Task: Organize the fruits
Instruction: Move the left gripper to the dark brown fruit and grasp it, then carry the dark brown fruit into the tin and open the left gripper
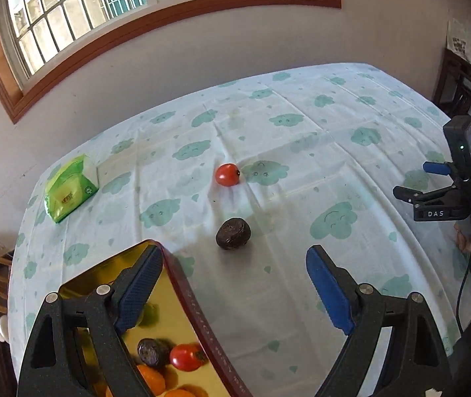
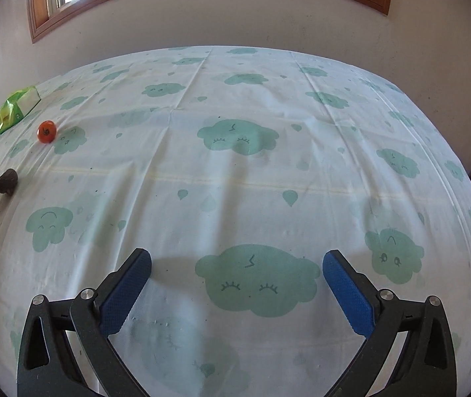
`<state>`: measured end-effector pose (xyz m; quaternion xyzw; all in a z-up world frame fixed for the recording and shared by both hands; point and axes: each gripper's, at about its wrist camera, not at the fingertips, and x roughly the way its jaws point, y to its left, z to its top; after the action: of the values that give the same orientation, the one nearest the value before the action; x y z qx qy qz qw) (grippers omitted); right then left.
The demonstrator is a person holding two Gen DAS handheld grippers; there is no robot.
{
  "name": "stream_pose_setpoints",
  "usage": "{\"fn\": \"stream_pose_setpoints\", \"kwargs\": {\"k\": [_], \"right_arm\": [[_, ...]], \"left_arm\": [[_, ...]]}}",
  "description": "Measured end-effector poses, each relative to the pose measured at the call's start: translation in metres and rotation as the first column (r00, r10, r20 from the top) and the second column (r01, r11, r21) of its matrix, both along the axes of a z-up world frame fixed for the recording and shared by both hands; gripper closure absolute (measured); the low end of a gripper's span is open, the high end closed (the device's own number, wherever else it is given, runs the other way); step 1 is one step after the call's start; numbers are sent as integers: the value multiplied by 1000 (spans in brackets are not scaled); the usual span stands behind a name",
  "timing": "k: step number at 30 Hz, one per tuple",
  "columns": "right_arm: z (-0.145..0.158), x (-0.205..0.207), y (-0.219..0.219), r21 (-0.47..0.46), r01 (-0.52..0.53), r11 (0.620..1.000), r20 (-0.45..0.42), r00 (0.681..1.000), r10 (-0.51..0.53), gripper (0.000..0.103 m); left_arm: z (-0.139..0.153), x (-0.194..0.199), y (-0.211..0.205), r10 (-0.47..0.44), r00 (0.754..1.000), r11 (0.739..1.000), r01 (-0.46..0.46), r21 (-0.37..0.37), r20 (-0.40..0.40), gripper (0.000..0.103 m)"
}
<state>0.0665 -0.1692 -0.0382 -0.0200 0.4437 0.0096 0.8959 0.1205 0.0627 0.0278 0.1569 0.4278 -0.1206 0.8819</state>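
Left tongs: my left gripper [image 1: 235,284] hangs with jaws spread wide and nothing between them, its left finger over the box corner.
Right tongs: my right gripper [image 2: 237,284] is likewise spread wide and empty, over bare cloth; in the left view it shows at 3 o'clock.
Container: a dark red rectangular box with a gold mirror-like lining [image 1: 182,301], at 7 o'clock in the left view.
Stowed: inside I count a wrinkled dark fruit [image 1: 151,352], a red tomato-like fruit [image 1: 186,357] and orange fruits [image 1: 151,378]; some may be reflections, I cannot tell.
Loose item one: a dark brown wrinkled round fruit [image 1: 233,233] on the cloth, near the box, at 12 o'clock from my left fingers.
Loose item two: a small glossy red round fruit [image 1: 227,174], farther out at 12 o'clock.
Other: a green plastic packet [image 1: 70,188] at 10 o'clock; a white tablecloth printed with green clouds [image 1: 301,139].
Progress: I judge it well along; two fruits are left.
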Motion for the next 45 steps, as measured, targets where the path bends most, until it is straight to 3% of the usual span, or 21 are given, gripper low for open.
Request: {"fn": "stream_pose_setpoints", "kwargs": {"k": [6,12,13,14,16,19,22,25,28,35,45], "right_arm": [[-1,0,5,37,-39,999,3,999,39,0],[2,-3,0,110,-62,992,24,998,60,0],[2,-4,0,113,-65,991,25,998,62,0],[2,-4,0,114,-67,991,25,998,64,0],[2,-3,0,116,-68,991,25,997,66,0],[2,-3,0,114,-68,991,24,998,66,0],[2,-3,0,111,-67,992,22,998,65,0],[1,-1,2,88,-64,994,15,998,62,0],[0,0,4,66,-59,996,9,998,59,0],[-2,3,7,29,-54,998,-4,999,54,0],[-2,3,7,20,-52,998,-6,999,52,0]], "left_arm": [[-44,59,-8,-5,990,998,14,59,-143,32],[-78,83,-2,63,963,996,-44,76,-263,37],[-79,83,0,60,959,998,-47,52,-275,45],[-77,83,2,57,959,998,-53,22,-277,70],[-73,81,5,108,954,994,-108,14,-279,69],[-60,66,10,131,952,980,-166,-109,-275,70],[-44,36,6,155,962,960,-200,-196,-223,69],[-32,2,1,197,966,947,-231,-221,-166,69],[-27,-28,3,204,964,930,-245,-273,-168,69],[-7,-79,46,283,952,913,-305,-270,-118,69],[9,-113,132,445,895,876,-440,-200,-22,69]]}}
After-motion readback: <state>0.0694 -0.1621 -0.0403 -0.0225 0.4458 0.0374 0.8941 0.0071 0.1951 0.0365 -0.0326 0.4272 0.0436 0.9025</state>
